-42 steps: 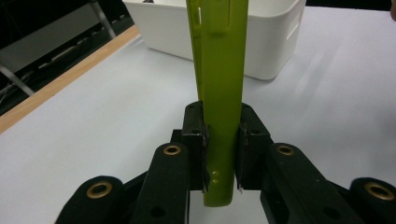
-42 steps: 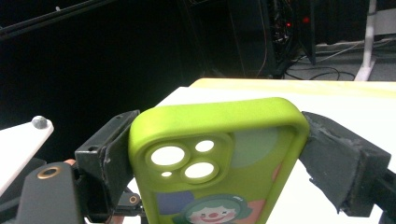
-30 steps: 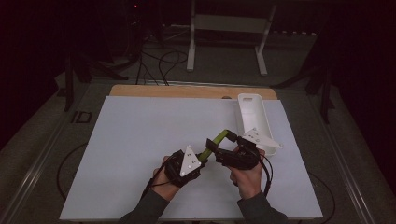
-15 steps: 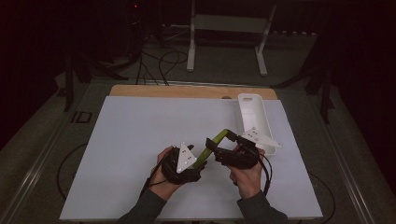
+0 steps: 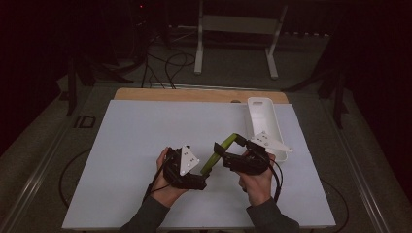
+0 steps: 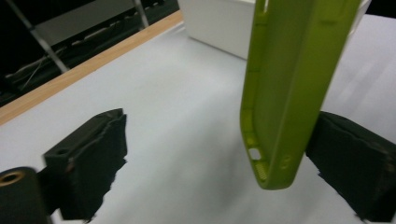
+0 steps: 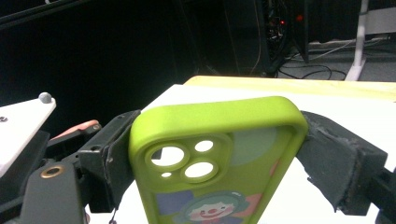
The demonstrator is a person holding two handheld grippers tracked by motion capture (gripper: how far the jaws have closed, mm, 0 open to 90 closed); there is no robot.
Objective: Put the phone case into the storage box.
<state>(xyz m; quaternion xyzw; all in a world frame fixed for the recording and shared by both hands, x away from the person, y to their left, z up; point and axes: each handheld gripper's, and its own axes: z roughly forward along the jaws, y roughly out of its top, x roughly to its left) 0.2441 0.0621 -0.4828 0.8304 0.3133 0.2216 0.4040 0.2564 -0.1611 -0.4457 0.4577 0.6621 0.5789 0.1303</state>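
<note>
A lime-green phone case (image 5: pixel 217 154) with a cartoon clown print (image 7: pixel 219 154) is held above the white mat, tilted on edge. My right gripper (image 5: pixel 222 153) is shut on it, one black jaw on each long side (image 7: pixel 327 154). My left gripper (image 5: pixel 200 178) is open just left of the case's lower end. In the left gripper view the case (image 6: pixel 285 93) hangs between the wide-apart jaws, close against the right-hand one; whether it touches is unclear. That jaw pair (image 6: pixel 219 154) grips nothing.
A long white tray (image 5: pixel 262 116) stands at the mat's back right, just behind the right hand, also seen as a white tray (image 6: pixel 219 23). A wooden strip (image 5: pixel 194 94) edges the far side. Stand legs and cables lie on the floor beyond.
The left gripper has turned and shifted slightly left, staying beside the case's lower end. The right gripper and the case have hardly moved.
</note>
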